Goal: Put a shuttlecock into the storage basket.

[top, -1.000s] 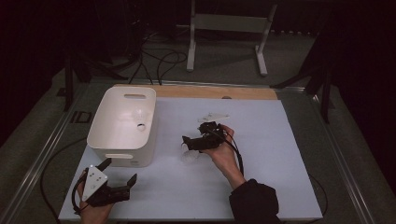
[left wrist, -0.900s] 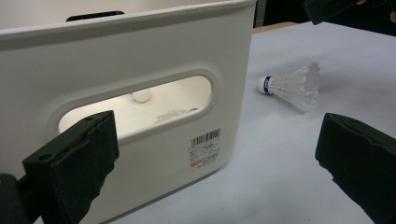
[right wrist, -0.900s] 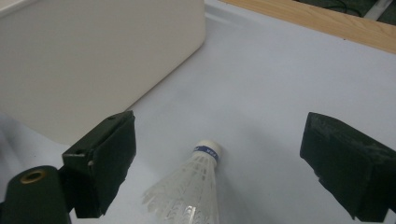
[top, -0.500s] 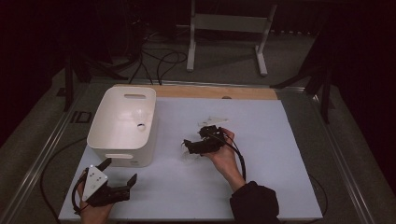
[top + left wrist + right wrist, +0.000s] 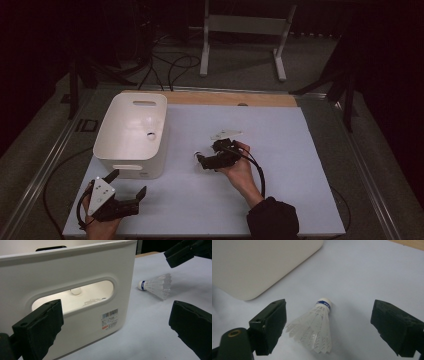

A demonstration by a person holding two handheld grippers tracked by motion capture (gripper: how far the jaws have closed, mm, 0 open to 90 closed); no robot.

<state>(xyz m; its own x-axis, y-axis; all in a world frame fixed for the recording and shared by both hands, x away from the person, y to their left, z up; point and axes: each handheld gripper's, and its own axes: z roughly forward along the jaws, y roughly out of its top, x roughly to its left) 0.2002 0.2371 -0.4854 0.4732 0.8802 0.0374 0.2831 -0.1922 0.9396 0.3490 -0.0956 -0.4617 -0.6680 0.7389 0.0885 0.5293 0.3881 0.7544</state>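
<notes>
Right now the right tongs (image 5: 328, 327) stand wide open with nothing gripped, their jaws low on either side of a shuttlecock (image 5: 315, 326) that lies on its side on the surface (image 5: 280, 150), near its middle. In the right gripper view the shuttlecock's long axis runs away from the tongs: the feather skirt is nearest, between the jaws and closer to the left one, and the cork tip with its blue band points ahead, toward the bin (image 5: 259, 262). The jaws look apart from the feathers on both sides, though the left jaw is just beside them.

The left tongs (image 5: 127, 187) are also wide open and empty, held by the surface's near left corner, facing the bin's (image 5: 75, 277) handle slot. From the left gripper view the shuttlecock (image 5: 156, 286) lies well off to the right, past the bin's corner, with the right tongs (image 5: 185, 251) above it.

So the right hand (image 5: 240, 170) is far nearer. My judgement: closing should catch the skirt across its width, and shifting slightly left first would centre it.
</notes>
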